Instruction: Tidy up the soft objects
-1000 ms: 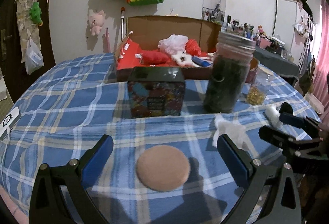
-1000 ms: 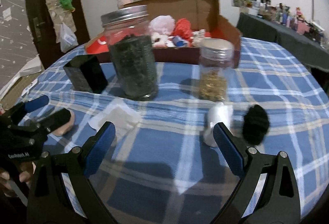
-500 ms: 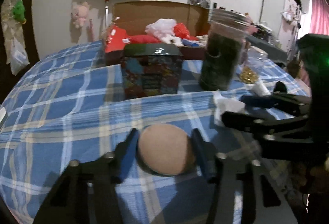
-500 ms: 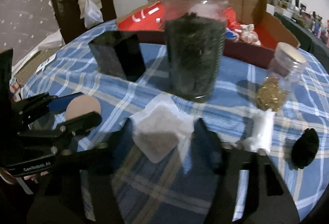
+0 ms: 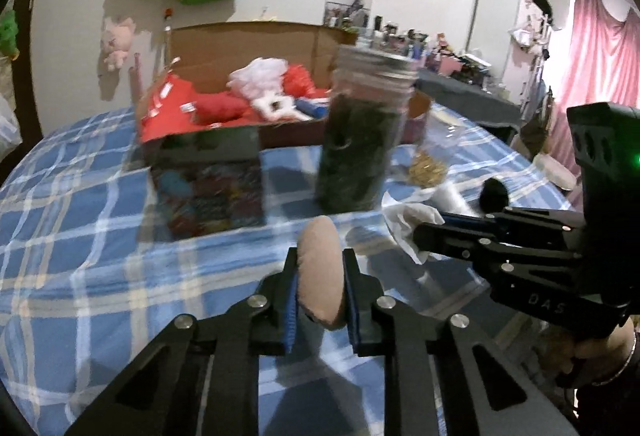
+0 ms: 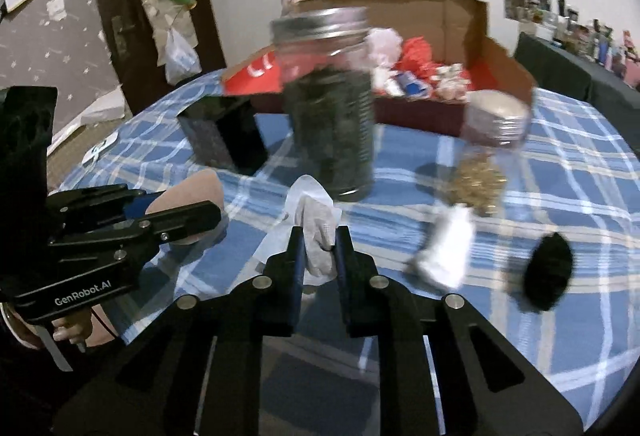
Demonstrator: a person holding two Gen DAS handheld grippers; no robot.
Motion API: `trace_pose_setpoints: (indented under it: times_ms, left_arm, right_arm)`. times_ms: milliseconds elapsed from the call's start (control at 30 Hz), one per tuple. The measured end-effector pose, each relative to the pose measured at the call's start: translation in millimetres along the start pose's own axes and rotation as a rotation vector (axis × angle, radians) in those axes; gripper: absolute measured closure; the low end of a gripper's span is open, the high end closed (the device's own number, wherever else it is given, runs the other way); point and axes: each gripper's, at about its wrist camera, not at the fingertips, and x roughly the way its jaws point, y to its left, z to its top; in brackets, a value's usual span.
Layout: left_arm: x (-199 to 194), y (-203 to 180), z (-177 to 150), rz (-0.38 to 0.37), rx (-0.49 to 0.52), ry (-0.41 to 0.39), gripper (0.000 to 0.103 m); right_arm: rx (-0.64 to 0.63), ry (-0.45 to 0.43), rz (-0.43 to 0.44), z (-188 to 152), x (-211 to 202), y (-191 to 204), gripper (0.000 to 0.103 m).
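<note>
The left tongs have just closed on the tan puff, pinched above the worktop. The right tongs have just closed on the white pad.

You see a round tan puff low in the middle of the left view, squeezed up on its edge. A crumpled white pad sits low in the middle of the right view, pinched and folded.
</note>
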Motion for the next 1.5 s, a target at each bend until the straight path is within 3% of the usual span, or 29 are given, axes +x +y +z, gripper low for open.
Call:
trace_pose_setpoints:
  times_ms: [300, 733, 1500]
  left_arm:
    - [15.0, -20.1, 8.4, -0.045, 0.026, 0.008, 0.084]
    - [19.4, -14.4, 8.8, -0.046, 0.009, 0.021, 0.084]
    - [-13.7, 67.1, 5.6, 0.101, -0.095, 0.048, 0.084]
  right_arm:
    - [0.020, -0.004, -0.020, -1.4, -7.8, -11.9, 0.089]
    - [0.023, 0.000, -0.024, -3.3, -6.9, -14.0, 0.089]
    - [0.088, 0.001, -0.163, 3.2, -41.4, -71.3, 0.089]
